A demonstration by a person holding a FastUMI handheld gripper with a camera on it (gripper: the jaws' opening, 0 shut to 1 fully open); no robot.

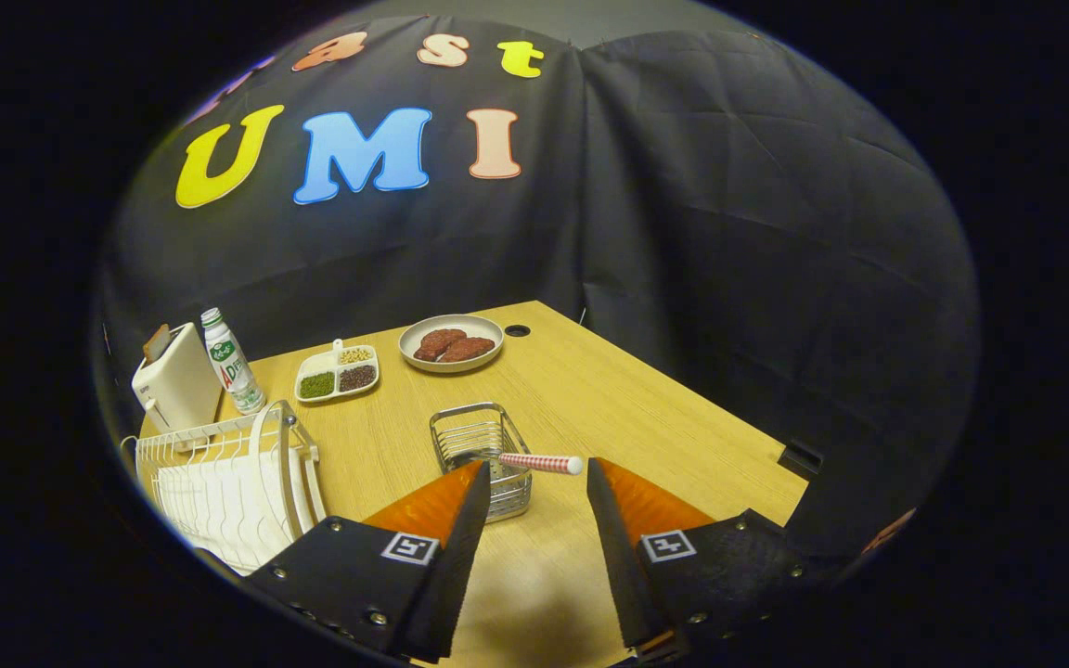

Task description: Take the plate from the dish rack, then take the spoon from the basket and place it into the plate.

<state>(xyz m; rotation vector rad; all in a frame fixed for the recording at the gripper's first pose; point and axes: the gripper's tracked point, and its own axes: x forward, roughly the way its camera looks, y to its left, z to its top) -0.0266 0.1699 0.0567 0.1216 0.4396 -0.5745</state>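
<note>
A hand-held gripper (pixel 534 482) hovers above a wooden table (pixel 609 408) in a cloth-walled booth, its two fingers spread apart and holding nothing. Just ahead of the fingers stands a small wire basket (pixel 483 455), its near corner partly hidden behind the left finger. A spoon (pixel 542 462) sticks out of the basket, its red-and-white checked handle lying almost level and pointing toward the right finger, the rounded end sitting in the gap between the fingertips without touching either one. The bowl of the spoon is down inside the basket and cannot be made out.

To the left of the left finger is a white dish rack (pixel 219 464), with a pale plate (pixel 270 473) standing upright on its edge among the wires. Behind the rack, a white toaster (pixel 174 382) with a slice in its slot stands just beside a plastic bottle (pixel 230 362) with a green and white label. Farther back on the table lie a divided white tray (pixel 338 373) holding green, dark and pale grains, and a round dish (pixel 452 342) carrying two brown pieces of food. A small round hole (pixel 517 330) in the tabletop lies just beside that dish.
</note>
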